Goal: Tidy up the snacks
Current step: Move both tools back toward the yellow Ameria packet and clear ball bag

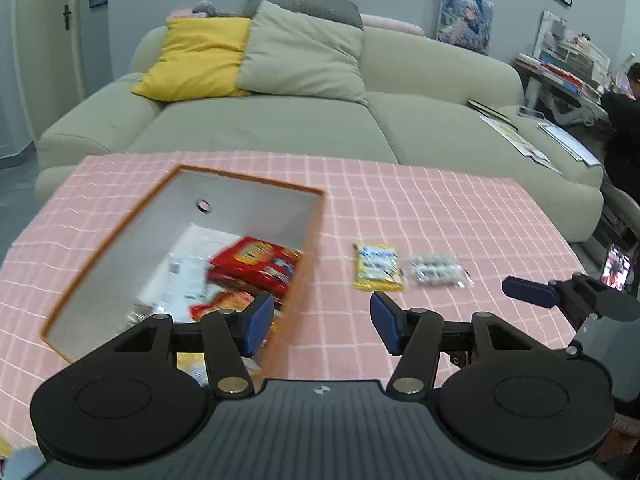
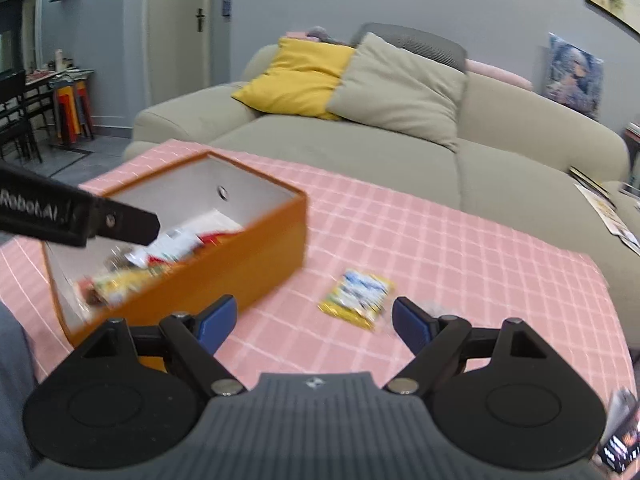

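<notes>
Both hand-held grippers are hovering over the counter (image 1: 460,208) with its pink checked cloth, nothing between the jaws of either. The left hand-held gripper (image 1: 322,318) is standing spread, straddling the near right corner of the orange box (image 1: 308,240); the right hand-held gripper (image 2: 314,322) is standing spread wider. The box is already holding several packets, a red packet (image 1: 256,264) on top. Two snacks are lying loose on the cloth, right of the box: a yellow packet (image 1: 378,266) and a clear wrapped pack (image 1: 436,270) just beside it on the far side from the box. In the right wrist view the yellow packet (image 2: 356,294) is sitting just ahead of the right gripper's open jaws, slightly right of centre, long axis running diagonally, roughly toward the box's far end; the clear pack is mostly hidden behind the right finger. The right hand looks the nearer and better lined up; the left one is pointing more at the box wall. Next pick is likely the yellow packet, needing a short reach forward and down, jaws closing across its short side.
</notes>
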